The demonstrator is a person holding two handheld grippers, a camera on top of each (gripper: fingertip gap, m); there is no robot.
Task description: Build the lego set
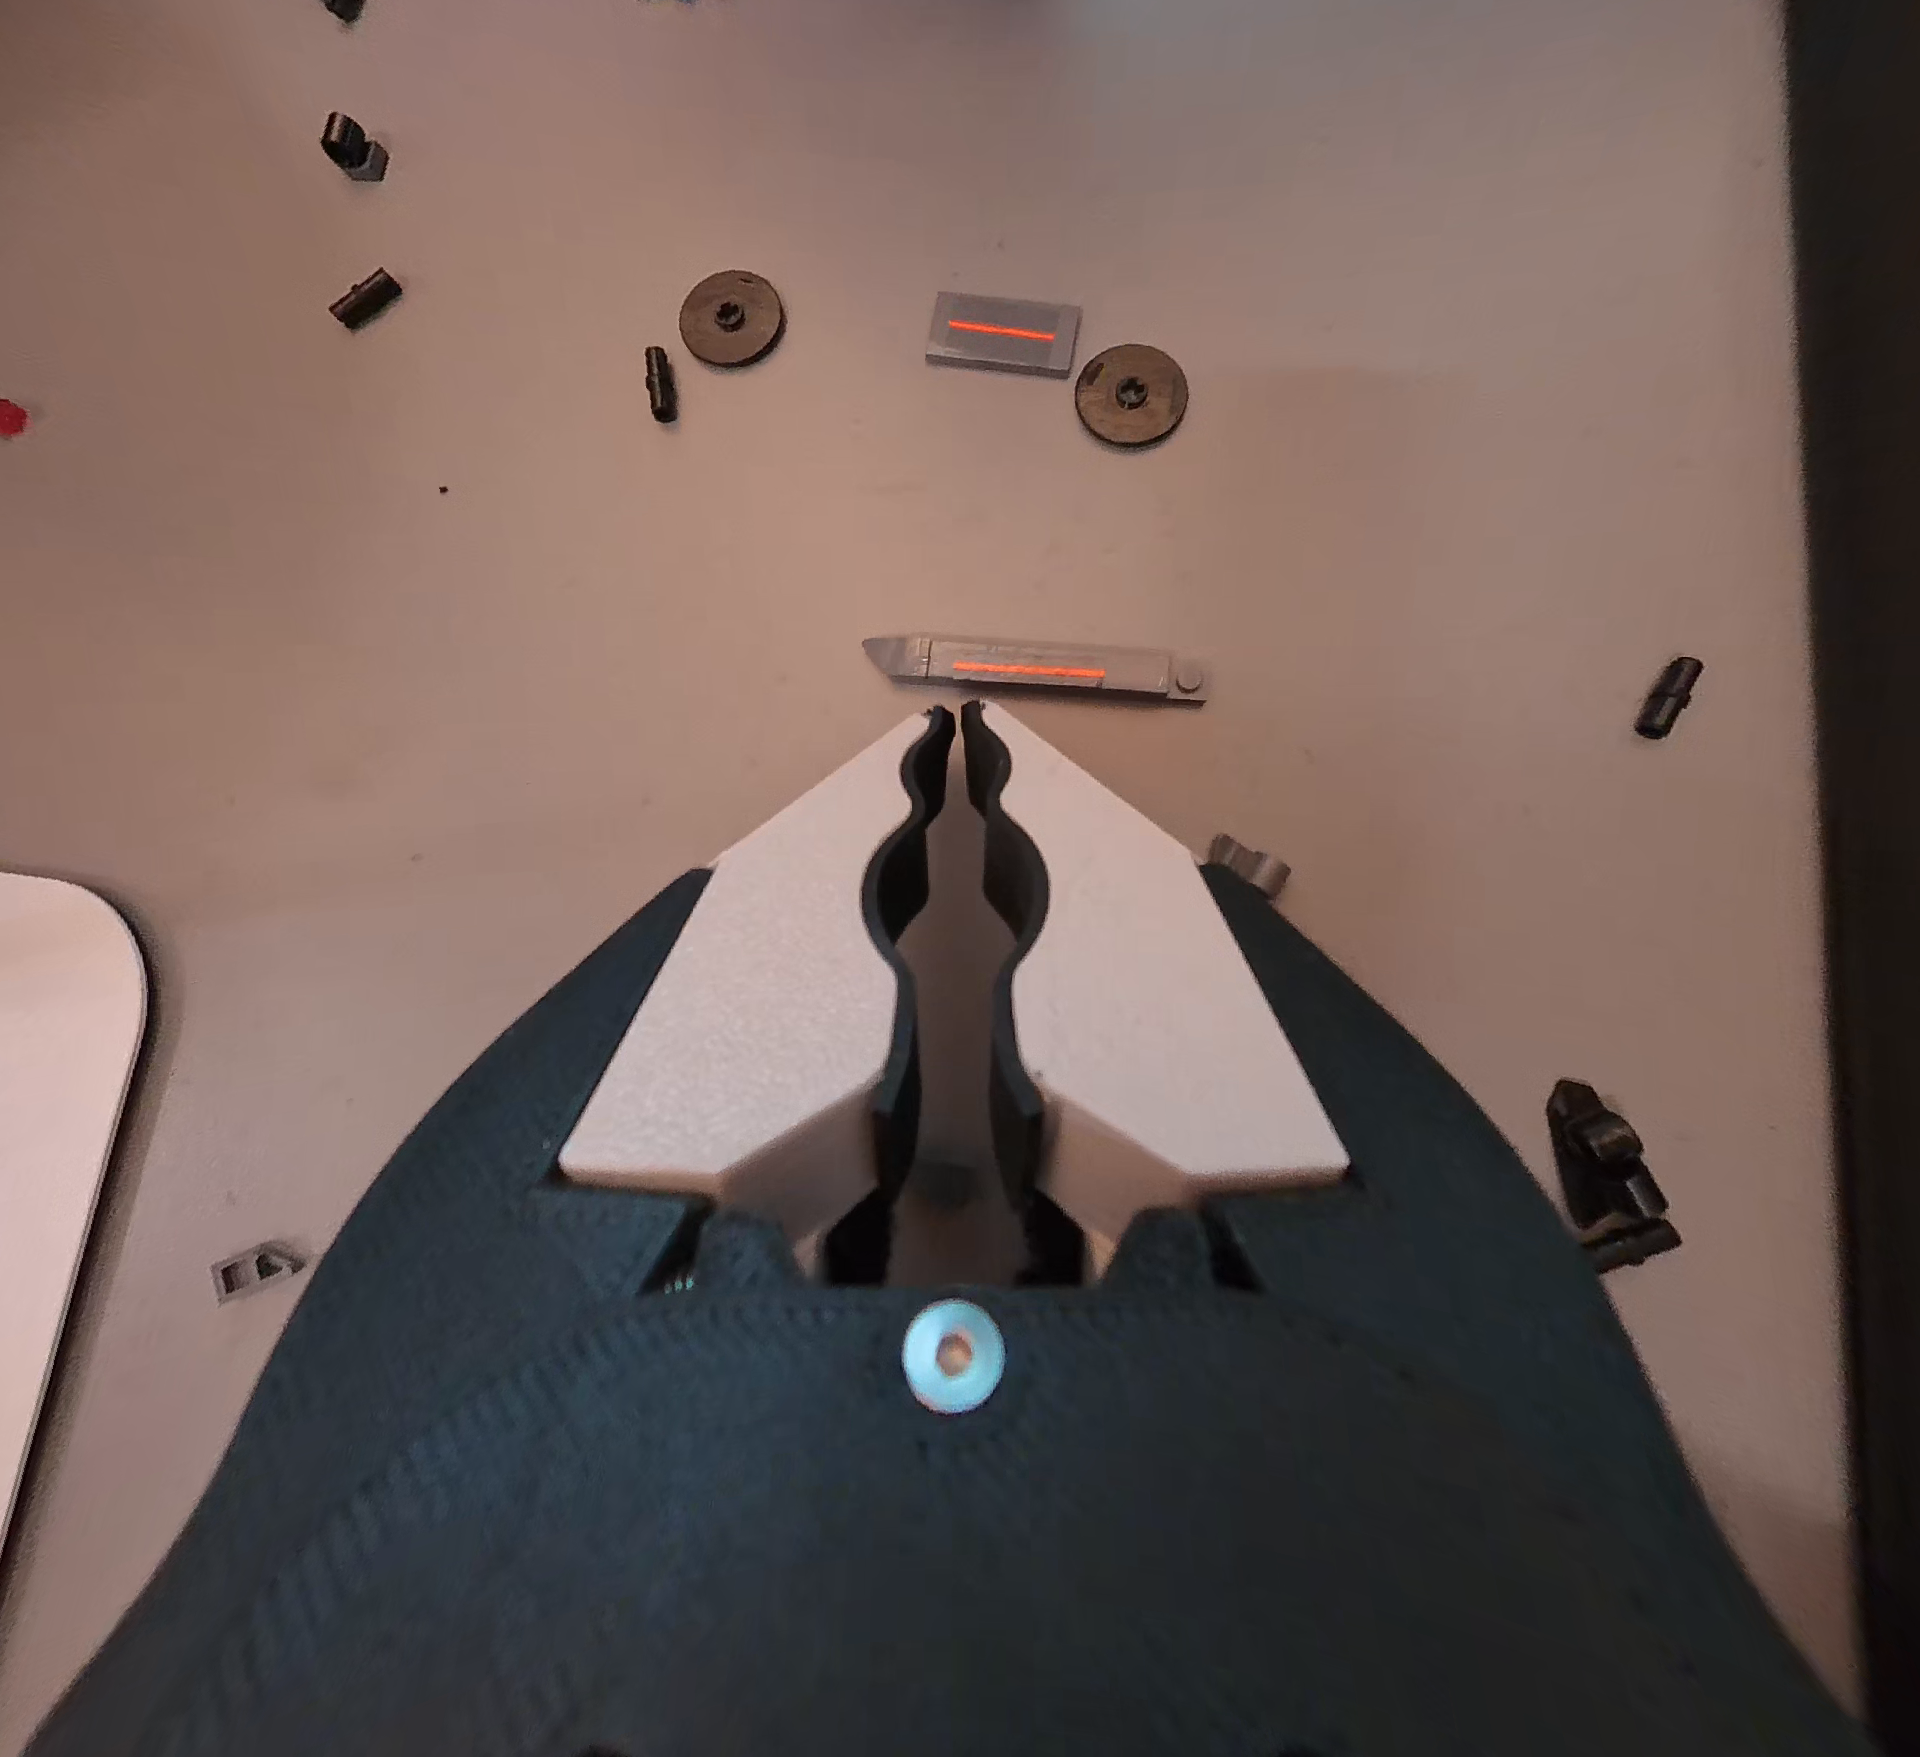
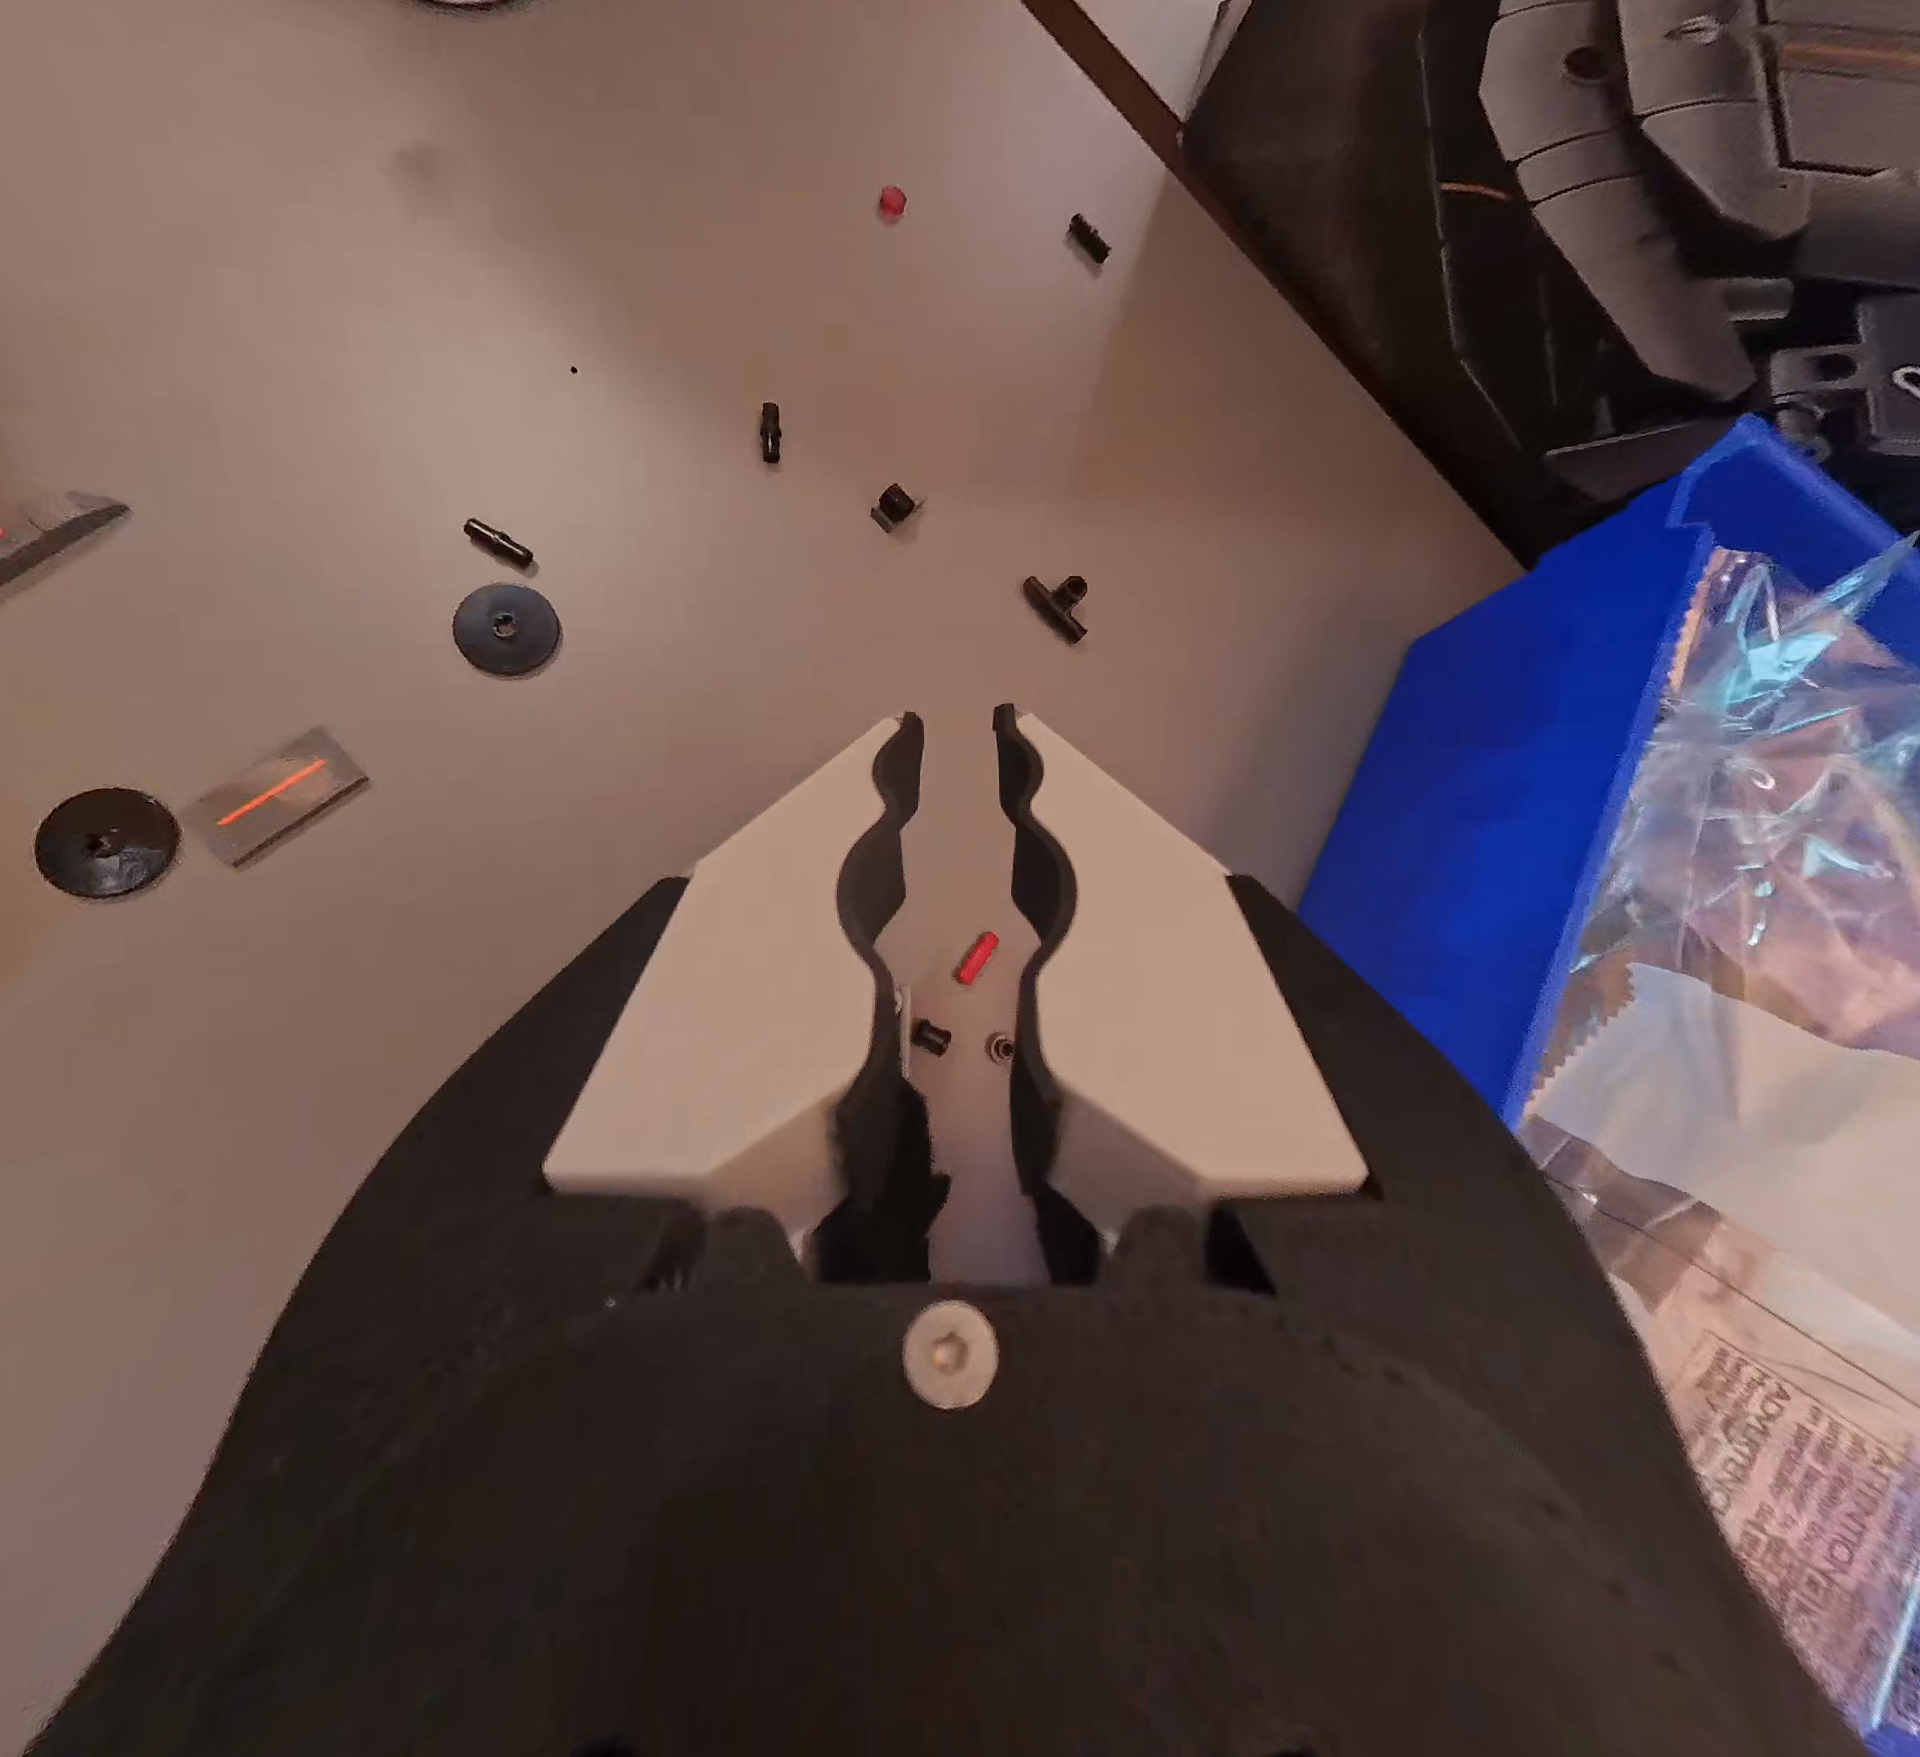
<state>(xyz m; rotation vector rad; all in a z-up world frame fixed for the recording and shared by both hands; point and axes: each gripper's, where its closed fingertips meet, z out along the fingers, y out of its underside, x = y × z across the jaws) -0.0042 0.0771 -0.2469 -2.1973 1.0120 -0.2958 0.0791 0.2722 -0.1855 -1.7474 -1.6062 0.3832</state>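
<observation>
Long grey striped piece [image 1: 1034, 669] lies just beyond left gripper's [image 1: 957, 715] nearly closed fingers.

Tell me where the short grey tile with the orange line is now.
In the left wrist view the short grey tile lies flat on the table, ahead of the left tongs, between two black round discs.

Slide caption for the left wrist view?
Left gripper, nearly shut and empty, just short of long grey piece with orange stripe among scattered parts.
</observation>
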